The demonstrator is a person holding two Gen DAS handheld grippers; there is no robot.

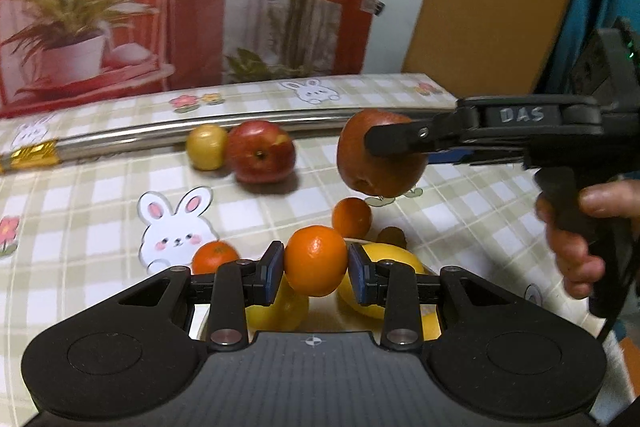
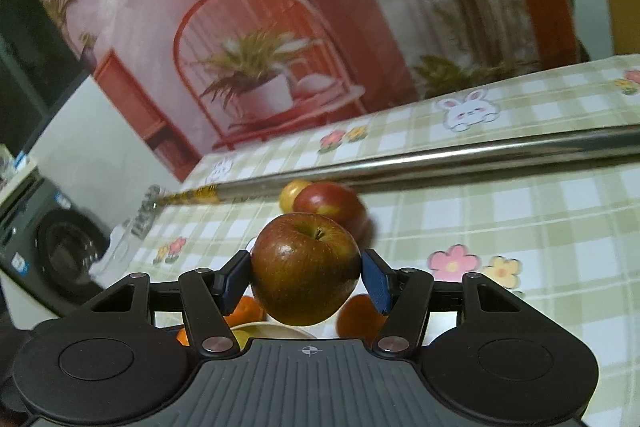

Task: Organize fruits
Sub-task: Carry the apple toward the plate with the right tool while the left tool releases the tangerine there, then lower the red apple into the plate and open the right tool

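Observation:
My left gripper (image 1: 316, 271) is shut on an orange tangerine (image 1: 315, 261), held above yellow lemons (image 1: 394, 267) that lie on a shiny plate (image 1: 320, 319). My right gripper (image 2: 306, 275) is shut on a dark red apple (image 2: 306, 269), lifted off the table. In the left wrist view that same apple (image 1: 380, 159) hangs in the right gripper (image 1: 394, 143), which comes in from the right. Two loose tangerines (image 1: 214, 257) (image 1: 352, 217) lie on the cloth. A red apple (image 1: 260, 157) and a small yellow fruit (image 1: 206, 146) rest against a metal bar (image 1: 132, 135).
The table wears a checked green cloth (image 1: 100, 195) with rabbit and flower prints. A person's hand (image 1: 580, 231) grips the right tool's handle. A printed backdrop with a plant stands behind the table. A washing machine (image 2: 60, 255) sits off the table's left edge.

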